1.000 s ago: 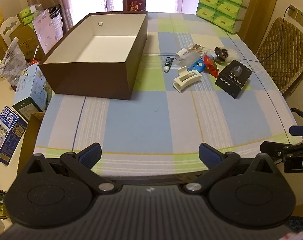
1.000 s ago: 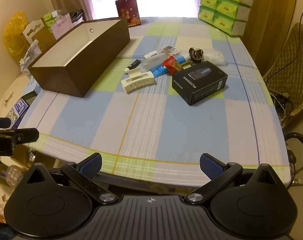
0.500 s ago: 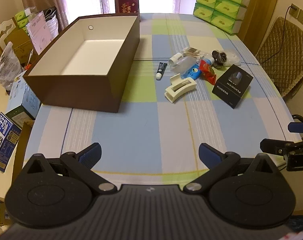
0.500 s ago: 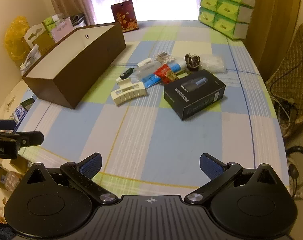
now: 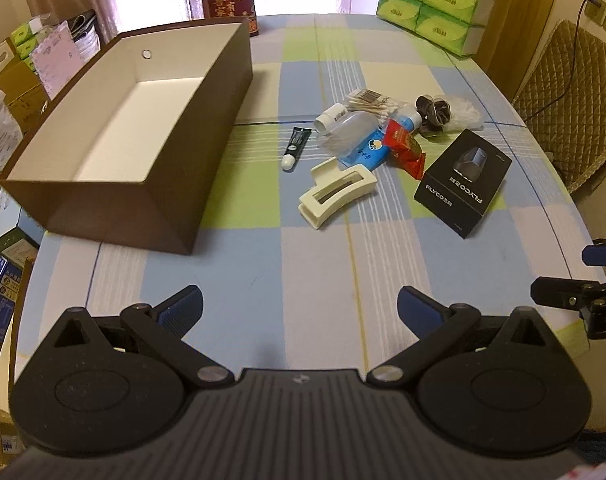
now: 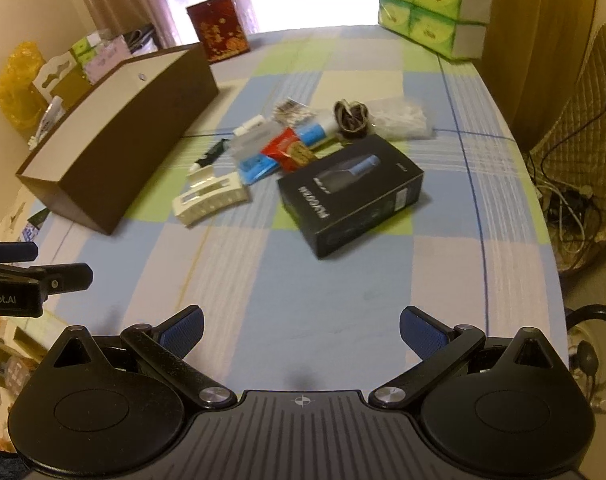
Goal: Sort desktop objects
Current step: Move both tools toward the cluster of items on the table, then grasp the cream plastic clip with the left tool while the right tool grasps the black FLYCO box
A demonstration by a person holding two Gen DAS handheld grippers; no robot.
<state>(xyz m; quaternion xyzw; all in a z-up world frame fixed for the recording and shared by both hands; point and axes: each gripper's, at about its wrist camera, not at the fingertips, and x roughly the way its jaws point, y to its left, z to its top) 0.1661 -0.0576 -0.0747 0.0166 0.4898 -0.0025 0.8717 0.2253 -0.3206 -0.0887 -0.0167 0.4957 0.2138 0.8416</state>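
Both grippers have been brought forward over the table [image 5: 263,280] since the earlier frames. Left gripper [image 5: 299,307] and right gripper [image 6: 301,329] are spread wide, nothing held. Clutter, black carton [image 6: 349,194] included, is seen unsorted beside the empty brown box [image 5: 143,128].

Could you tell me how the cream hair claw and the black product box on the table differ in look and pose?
The cream hair claw is pale, with open slots and curved ends; the black product box is dark, solid and straight-edged, with printed lettering. The claw is the flatter and smaller; the box is bulkier. The claw lies nearer the brown box; the black one lies farther right. Both rest on the checked tablecloth, ungripped.
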